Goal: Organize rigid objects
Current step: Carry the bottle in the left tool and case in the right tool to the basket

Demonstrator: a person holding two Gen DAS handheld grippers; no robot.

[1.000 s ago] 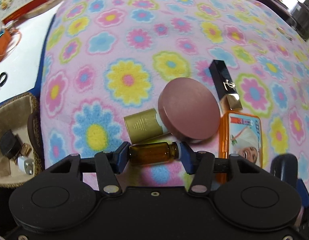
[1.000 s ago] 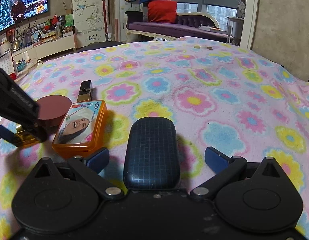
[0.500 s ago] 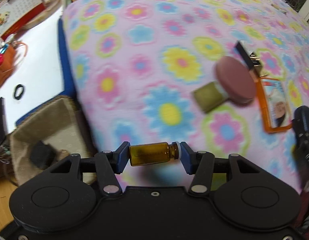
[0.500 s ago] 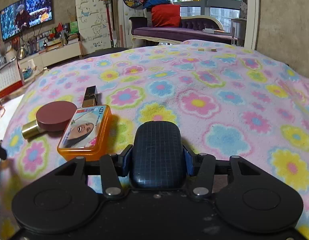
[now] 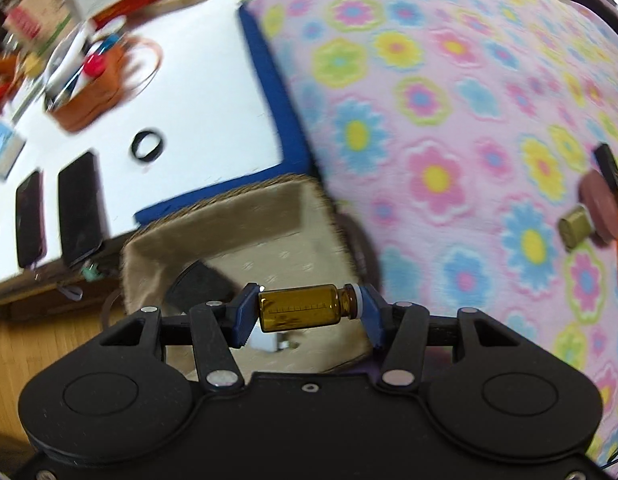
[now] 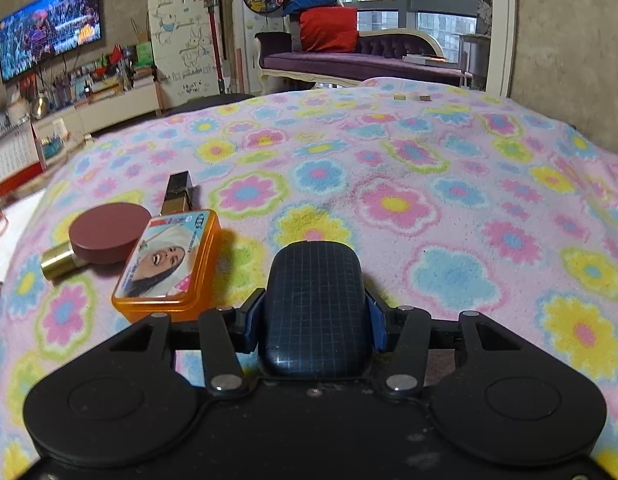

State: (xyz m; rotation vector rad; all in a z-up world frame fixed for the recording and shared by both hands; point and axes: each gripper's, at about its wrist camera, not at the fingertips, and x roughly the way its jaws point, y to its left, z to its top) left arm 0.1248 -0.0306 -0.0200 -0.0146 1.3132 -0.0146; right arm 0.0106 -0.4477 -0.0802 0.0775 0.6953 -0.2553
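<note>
Now the left gripper (image 5: 307,310) clamps the amber vial (image 5: 305,307) end to end, lying sideways between its blue pads, and it has swung left off the flowered blanket (image 5: 449,128): a second ago the vial hung just above the blanket beside the other items, and it now hangs over the woven basket (image 5: 229,216) standing beside the bed. Inside the basket lie a dark item (image 5: 199,288) and a small white piece (image 5: 265,342), partly hidden by the gripper. Left of the basket, a white tabletop (image 5: 197,92) carries two phones (image 5: 79,208) and a black ring (image 5: 148,146). Far right in this view, the gold-capped bottle (image 5: 575,226) and round maroon compact (image 5: 597,206) have shrunk to the frame's edge.

From the right wrist, the maroon compact (image 6: 107,232), orange tin (image 6: 169,264) and lipstick (image 6: 177,192) rest on the blanket, unmoved. The right gripper (image 6: 315,326), spread wide a second ago, is now clenched on the dark blue case (image 6: 315,312)
</note>
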